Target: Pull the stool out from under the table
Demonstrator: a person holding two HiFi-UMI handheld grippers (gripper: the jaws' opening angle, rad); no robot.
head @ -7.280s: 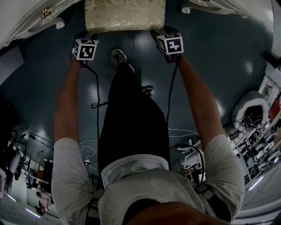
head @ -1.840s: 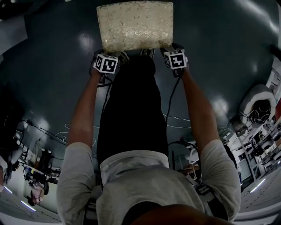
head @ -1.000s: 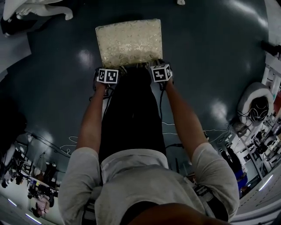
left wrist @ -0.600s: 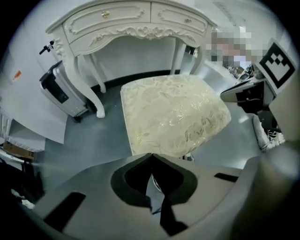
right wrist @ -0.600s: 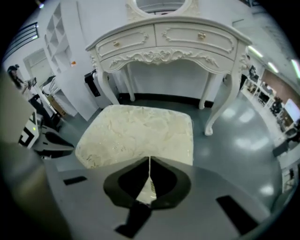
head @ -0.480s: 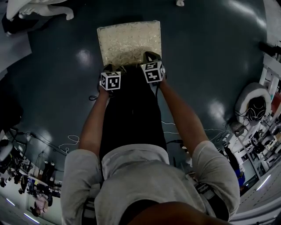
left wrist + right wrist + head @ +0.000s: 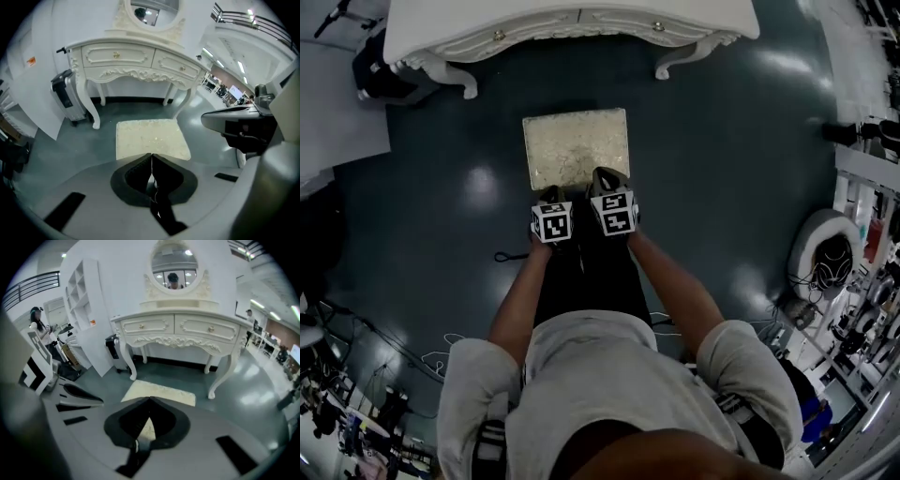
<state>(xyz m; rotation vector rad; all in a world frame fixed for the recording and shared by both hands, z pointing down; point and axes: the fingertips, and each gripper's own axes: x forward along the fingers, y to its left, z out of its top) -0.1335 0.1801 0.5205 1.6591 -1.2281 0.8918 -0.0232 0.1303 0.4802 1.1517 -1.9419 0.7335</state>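
Left gripper and right gripper both clenched, empty. Cream cushioned rectangular stool in front of white carved table. Oval mirror shows only in gripper views.

Stool — textured cloth top, floor — glossy, smooth

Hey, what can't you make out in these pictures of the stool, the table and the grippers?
Stool legs: hidden under its seat in all three views.
Part of the stool's near edge: head view, covered by the left gripper and right gripper.
Table's back: cut off by the head view's top edge.
Jaws in the head view: under the marker cubes; the gripper views show both shut, empty.
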